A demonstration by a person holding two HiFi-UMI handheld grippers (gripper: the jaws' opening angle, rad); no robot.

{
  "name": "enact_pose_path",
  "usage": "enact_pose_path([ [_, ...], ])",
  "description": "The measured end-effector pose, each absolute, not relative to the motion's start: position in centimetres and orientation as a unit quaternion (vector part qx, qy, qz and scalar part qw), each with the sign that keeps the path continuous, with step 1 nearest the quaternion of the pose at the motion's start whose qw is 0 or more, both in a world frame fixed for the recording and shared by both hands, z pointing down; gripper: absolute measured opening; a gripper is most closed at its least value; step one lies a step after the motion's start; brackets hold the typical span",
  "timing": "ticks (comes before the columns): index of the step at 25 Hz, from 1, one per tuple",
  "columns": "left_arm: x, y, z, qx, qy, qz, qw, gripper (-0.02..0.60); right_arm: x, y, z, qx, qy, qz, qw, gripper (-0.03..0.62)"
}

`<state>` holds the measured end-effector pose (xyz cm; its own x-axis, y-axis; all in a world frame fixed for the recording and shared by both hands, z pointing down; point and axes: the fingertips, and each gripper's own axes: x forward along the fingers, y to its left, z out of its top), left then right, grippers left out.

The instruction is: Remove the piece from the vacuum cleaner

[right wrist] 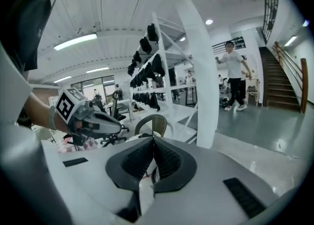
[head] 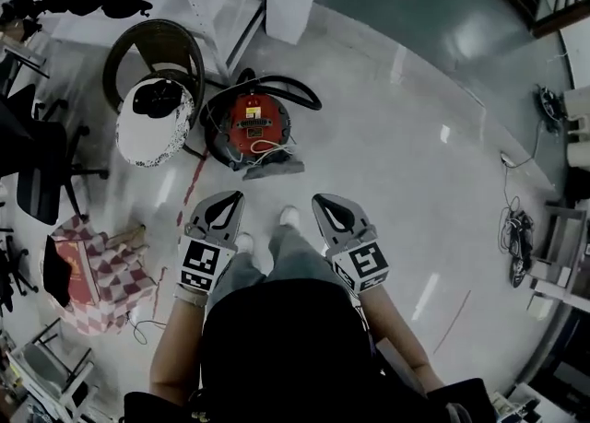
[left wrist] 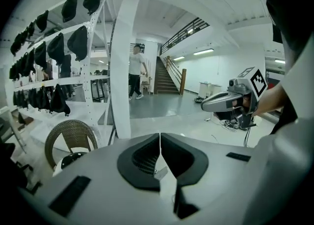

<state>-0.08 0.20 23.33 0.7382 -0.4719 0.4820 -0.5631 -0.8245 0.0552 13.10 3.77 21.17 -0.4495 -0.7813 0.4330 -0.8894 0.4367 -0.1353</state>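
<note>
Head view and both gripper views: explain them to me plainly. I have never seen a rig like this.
A person holds a two-jaw tool in each hand. The head view looks down from their head: left tool, right tool, above a shiny floor. Each gripper view comes from a camera on that tool, looking along its jaws. Both tools are shut, holding nothing. Ahead on the floor sits a red vacuum cleaner, untouched, near a wicker chair.
</note>
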Motion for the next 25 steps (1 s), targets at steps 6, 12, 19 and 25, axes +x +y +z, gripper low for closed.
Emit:
enact_pose_path([
  [6,0.5,-0.8,27.3,0.912,-0.297,0.259,0.11,0.021,12.3,1.8,26.0,0.433,-0.86,0.165,0.214,0.029],
  [12,0.4,-2.0,32.2,0.896,-0.317,0.286,0.122,0.023,12.4,-0.3,31.4,0.391,-0.868,0.188,0.243,0.029],
  [19,0.4,-3.5,38.8,0.878,-0.338,0.298,0.159,0.025,12.8,-2.8,39.2,0.357,-0.867,0.21,0.279,0.031],
  [25,-0.1,-3.9,44.5,0.864,-0.352,0.309,0.181,0.083,13.2,-4.0,46.4,0.338,-0.86,0.225,0.31,0.031],
])
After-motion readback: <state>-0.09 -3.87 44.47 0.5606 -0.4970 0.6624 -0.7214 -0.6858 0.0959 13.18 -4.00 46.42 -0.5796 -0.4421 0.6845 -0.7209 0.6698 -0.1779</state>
